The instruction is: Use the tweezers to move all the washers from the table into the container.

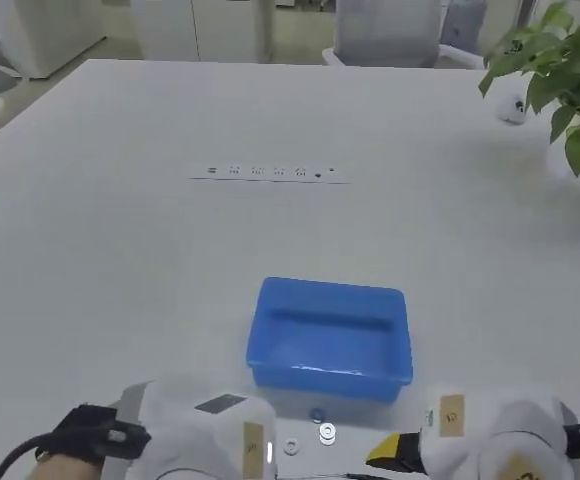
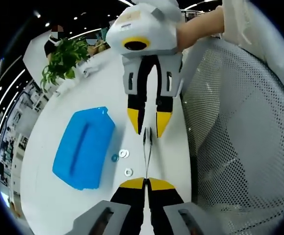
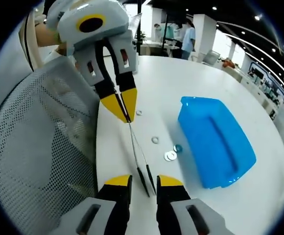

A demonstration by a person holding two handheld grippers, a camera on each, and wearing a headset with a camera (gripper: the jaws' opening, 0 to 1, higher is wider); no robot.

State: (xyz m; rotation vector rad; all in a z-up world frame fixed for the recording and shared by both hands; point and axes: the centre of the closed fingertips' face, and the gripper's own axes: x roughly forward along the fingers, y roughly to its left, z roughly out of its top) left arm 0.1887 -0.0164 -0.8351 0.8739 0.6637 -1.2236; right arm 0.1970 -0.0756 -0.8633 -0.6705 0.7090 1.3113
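Observation:
A blue container stands on the white table. Before it lie silver washers and a small blue washer. The thin tweezers hang level over the table's near edge between the two grippers. My left gripper is shut on their joined end. Their two dark-tipped arms reach in between the jaws of my right gripper, which stands open around them.
A socket strip is set into the table's middle. At the far right stand a leafy plant and a small white object. A mesh chair back is close behind the table's edge.

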